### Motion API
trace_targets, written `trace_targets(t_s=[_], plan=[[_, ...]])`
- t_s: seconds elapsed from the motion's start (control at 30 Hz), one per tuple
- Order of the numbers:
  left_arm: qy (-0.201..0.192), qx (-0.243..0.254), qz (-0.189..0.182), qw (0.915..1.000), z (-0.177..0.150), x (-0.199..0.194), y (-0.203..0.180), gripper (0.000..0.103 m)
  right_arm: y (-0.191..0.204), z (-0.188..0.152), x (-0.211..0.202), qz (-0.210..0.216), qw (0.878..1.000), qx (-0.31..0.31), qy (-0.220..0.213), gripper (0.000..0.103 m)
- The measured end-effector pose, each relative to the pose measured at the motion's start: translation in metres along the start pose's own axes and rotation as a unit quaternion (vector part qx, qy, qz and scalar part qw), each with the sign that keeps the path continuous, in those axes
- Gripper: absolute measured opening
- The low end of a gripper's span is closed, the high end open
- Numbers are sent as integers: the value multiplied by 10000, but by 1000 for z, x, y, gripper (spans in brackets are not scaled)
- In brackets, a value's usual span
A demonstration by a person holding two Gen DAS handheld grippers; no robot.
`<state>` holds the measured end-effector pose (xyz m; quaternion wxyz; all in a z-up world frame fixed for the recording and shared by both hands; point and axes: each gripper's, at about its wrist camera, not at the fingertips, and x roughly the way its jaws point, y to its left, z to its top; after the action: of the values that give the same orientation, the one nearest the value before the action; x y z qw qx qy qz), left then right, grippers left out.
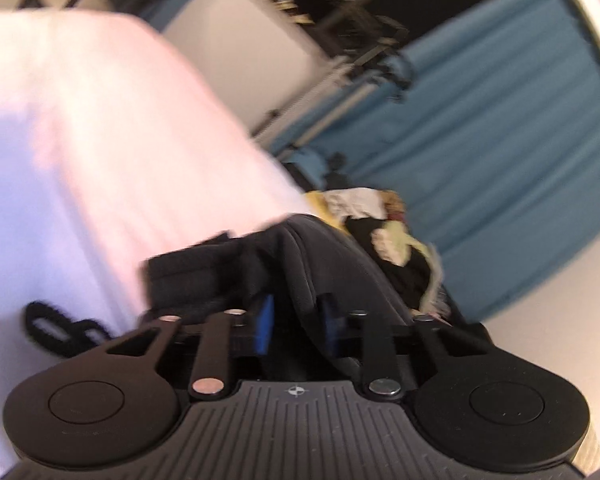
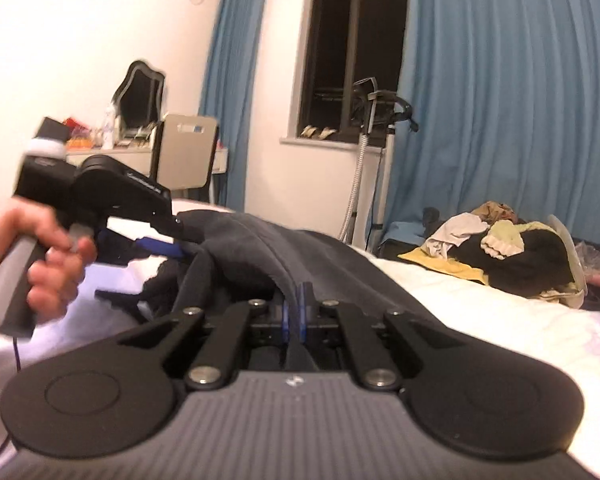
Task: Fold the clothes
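Observation:
A dark grey garment lies bunched on the white bed. My right gripper has its blue pads nearly together, pinching a raised fold of that cloth. In the left wrist view the same garment runs up between the blue pads of my left gripper, which close on a thicker fold. From the right wrist view, the left gripper is at the garment's left end, held by a person's hand. A black looped cord lies on the sheet.
A pile of mixed clothes sits on the far right of the bed, also in the left wrist view. Blue curtains, a dark window, a garment steamer, a chair and a cluttered dressing table stand behind.

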<state>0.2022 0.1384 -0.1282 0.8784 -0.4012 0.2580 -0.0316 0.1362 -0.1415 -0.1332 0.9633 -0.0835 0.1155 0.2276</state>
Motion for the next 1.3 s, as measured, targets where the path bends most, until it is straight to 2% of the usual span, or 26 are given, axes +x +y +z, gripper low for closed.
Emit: trace_targets(t_s=[0.13,0.27,0.3,0.33,0.37,0.43,0.47,0.6,0.67,0.73,0.77,0.97,1.1,1.17,1.23,1.27,1.3], plan=[[6,130,558,9984,-2,10,8,24,23,-18,19,213,9949,-711,682,6],[-67,34,468,9989,0,3,12,27,34,-27,27,156,9916,-1026,769,6],[-111,44,418,9991,0,-2,10,29,30,-24,25,141,9933,-910,703,6],[-165,65,361,9992,2,-8,7,37,27,-20,22,124,9949,-780,624,6],[-229,68,279,9993,2,-16,4,48,24,-17,19,97,9963,-665,537,6],[-334,15,-81,9994,4,-32,-4,64,18,-11,12,59,9980,-504,364,6],[-344,-7,-291,9990,3,-39,-9,67,15,-8,9,31,9987,-429,273,6],[-139,176,-884,9958,-4,-54,-29,70,7,-1,-2,-111,9998,-142,-20,6],[302,294,-1203,9918,-10,-46,-37,73,4,2,-7,-156,9998,-61,-110,5],[832,219,-1510,9848,-16,-32,-38,73,5,4,-8,-163,9997,-111,-140,5],[989,135,-1543,9830,-20,-25,-36,73,6,4,-9,-162,9996,-177,-151,5],[1355,-435,-1423,9795,-29,26,-20,73,9,2,-14,63,9992,-342,-219,5],[1138,-946,-1401,9790,-11,48,-6,70,16,-6,-11,108,9977,-676,-12,4],[941,-1206,-1382,9785,-1,54,5,62,20,-13,-5,90,9960,-871,157,4],[689,-1265,-1363,9801,10,53,15,53,24,-18,0,93,9947,-988,278,4],[685,-1296,-1346,9800,16,52,20,44,24,-20,2,123,9944,-1004,320,5],[735,-1326,-1354,9791,21,50,24,39,24,-22,4,153,9940,-1021,363,5]])
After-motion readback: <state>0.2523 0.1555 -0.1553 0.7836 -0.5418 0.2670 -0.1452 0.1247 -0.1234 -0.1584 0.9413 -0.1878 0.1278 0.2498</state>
